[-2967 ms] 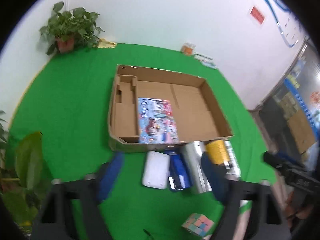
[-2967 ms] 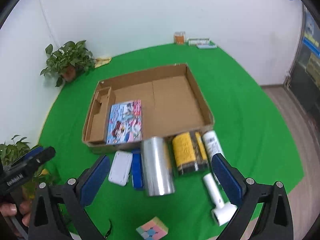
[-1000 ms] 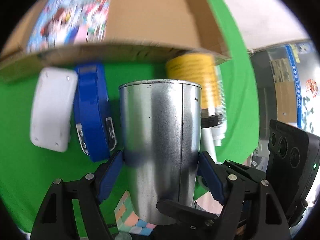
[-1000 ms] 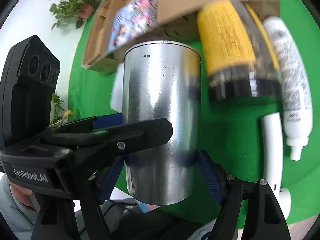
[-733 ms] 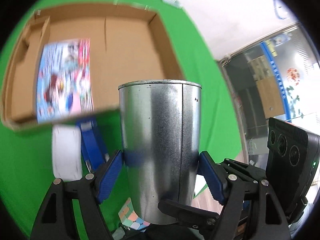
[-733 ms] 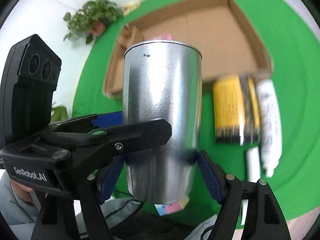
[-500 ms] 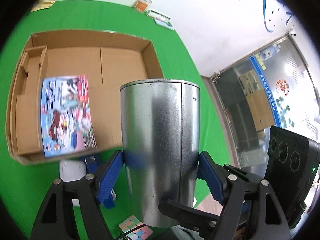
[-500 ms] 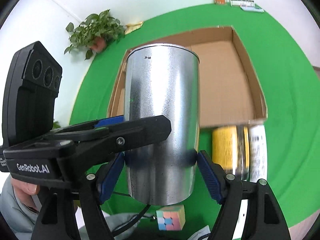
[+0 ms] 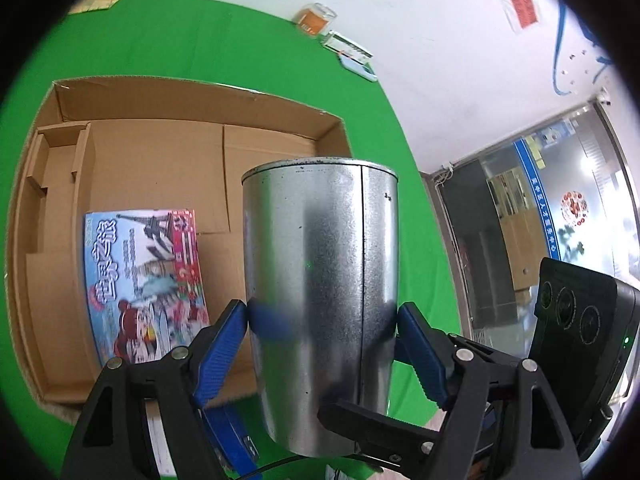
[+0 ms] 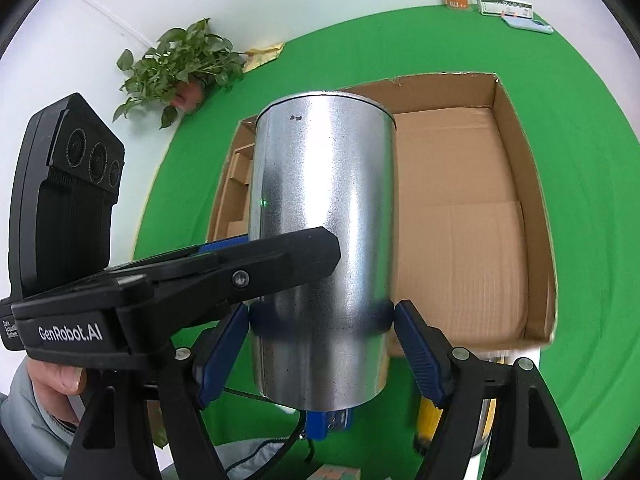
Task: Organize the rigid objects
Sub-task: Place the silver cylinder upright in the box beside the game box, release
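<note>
Apparently lifted, metal can [image 9: 320, 300] clamped between both tongs [image 9: 322, 336] [image 10: 322, 344]

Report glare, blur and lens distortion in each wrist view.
Left wrist: fisheye bends the brown cardboard box, near edge blurred; the shiny silver metal cylinder is sharp, mirroring blue pads. Right wrist: bright glare streaks down the cylinder; things below it are smeared.

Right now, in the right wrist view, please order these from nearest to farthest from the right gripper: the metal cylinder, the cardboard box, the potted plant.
1. Metal cylinder: between the right gripper's pads, gripped.
2. Cardboard box: behind the cylinder, on the green cloth.
3. Potted plant: far left, by the wall.
</note>
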Tool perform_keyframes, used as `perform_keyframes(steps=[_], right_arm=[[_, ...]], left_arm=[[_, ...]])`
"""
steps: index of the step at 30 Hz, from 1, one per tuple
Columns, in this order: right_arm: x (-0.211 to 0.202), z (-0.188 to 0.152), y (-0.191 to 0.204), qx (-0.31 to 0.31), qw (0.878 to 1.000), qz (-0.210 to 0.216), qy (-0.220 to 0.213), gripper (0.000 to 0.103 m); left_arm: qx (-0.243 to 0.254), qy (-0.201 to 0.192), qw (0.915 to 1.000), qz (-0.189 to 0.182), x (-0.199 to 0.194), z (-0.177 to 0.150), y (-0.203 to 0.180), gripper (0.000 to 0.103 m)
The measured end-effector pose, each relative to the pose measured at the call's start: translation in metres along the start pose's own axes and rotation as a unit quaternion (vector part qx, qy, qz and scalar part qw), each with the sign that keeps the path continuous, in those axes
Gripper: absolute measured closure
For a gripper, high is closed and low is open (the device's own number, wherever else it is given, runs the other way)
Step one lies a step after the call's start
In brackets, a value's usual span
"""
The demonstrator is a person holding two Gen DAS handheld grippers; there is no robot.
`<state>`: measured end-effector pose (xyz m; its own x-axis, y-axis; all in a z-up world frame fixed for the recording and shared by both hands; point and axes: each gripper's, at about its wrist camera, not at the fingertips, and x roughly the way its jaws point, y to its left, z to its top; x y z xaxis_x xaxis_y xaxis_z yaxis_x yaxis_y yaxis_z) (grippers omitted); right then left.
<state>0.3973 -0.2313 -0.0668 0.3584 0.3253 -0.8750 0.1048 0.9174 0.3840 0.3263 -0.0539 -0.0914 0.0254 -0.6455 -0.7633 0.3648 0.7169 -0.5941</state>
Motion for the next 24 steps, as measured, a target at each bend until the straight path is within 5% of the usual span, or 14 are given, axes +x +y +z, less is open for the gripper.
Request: perform_keyframes(steps=[7, 17, 24], right_arm=[[0.056, 0.019, -0.036, 0.019, 0.999, 0.005, 0.041, 0.030], [0.116, 0.005, -0.064, 0.039, 0.993, 0.003, 0.112, 0.030], [0.136, -0.012, -0.054, 0.033, 0.989, -0.027, 0.140, 0.028]], left_arm=[[-0.036, 0.041, 0.9985, 0.005, 0.047, 0.013, 0.026, 0.026], [-0.063, 0.104, 0.9916, 0.043, 0.089, -0.001, 0.039, 0.026], [-0.091, 0.080, 0.9924, 0.022, 0.065, -0.008, 0.051, 0.029]])
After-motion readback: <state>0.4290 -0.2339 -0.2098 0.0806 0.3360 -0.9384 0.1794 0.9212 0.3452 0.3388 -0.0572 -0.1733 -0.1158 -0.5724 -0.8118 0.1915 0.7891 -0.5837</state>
